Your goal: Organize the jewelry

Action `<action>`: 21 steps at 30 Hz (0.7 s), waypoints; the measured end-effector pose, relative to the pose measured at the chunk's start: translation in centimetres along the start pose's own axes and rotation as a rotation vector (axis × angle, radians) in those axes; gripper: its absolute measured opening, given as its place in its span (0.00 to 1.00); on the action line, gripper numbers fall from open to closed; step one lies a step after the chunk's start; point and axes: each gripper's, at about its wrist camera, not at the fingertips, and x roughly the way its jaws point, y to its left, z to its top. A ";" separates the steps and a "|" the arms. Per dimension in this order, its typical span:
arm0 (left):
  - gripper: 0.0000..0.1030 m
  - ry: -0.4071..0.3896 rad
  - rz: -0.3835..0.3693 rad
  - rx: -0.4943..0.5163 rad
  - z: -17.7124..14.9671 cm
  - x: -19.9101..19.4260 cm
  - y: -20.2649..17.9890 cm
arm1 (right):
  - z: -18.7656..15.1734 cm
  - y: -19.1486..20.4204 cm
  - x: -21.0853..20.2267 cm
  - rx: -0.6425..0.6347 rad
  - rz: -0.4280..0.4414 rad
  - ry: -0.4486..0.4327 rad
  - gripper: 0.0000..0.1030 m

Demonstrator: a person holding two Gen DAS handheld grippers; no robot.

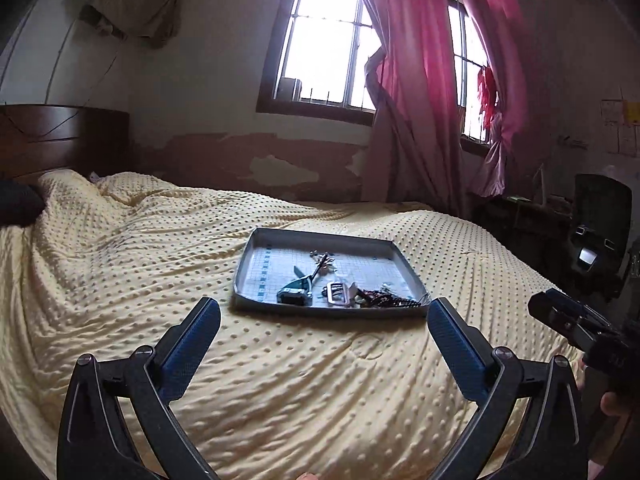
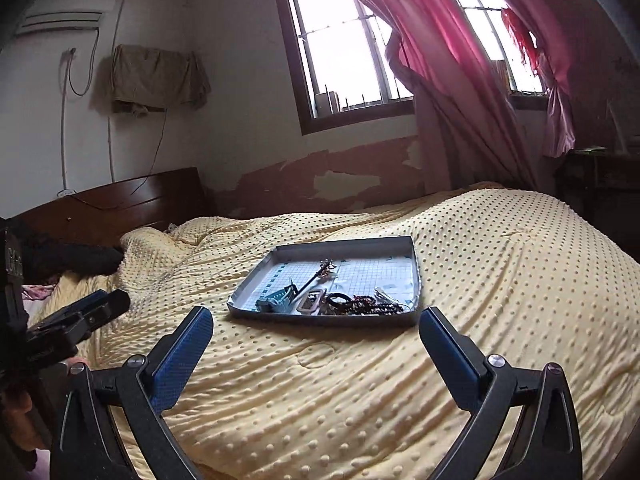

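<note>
1. Spreading across the lower frame, the yellow bedspread (image 1: 120,280) carries everything.
2. Sitting at centre, the grey tray (image 1: 256,248) holds the jewelry (image 1: 340,292), heaped along its near edge; sorting looks not yet begun.
3. Left gripper (image 1: 324,324) and right gripper (image 2: 316,330) hover before it, jaws wide apart, empty.
4. Only the right view shows the air conditioner (image 2: 60,20), upper left.

In the shallow grey metal tray (image 1: 256,276), the heaped small dark jewelry pieces (image 1: 376,298) overlap, too tiny to tell apart, its near wall hiding their bases.
</note>
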 end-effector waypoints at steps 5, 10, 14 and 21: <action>0.99 -0.015 0.028 -0.021 -1.8 -1.1 0.6 | -1.6 0.7 -0.8 -0.024 -0.038 -0.002 1.00; 0.99 0.011 0.067 -0.009 -4.4 -1.7 0.7 | -3.4 1.2 -1.3 -0.044 -0.071 0.006 1.00; 0.99 0.020 0.079 -0.053 -6.6 -2.2 1.4 | -4.5 1.4 -1.4 -0.046 -0.083 0.018 1.00; 0.99 0.025 0.087 -0.047 -7.1 -2.4 1.2 | -5.5 1.1 -1.3 -0.037 -0.102 0.022 1.00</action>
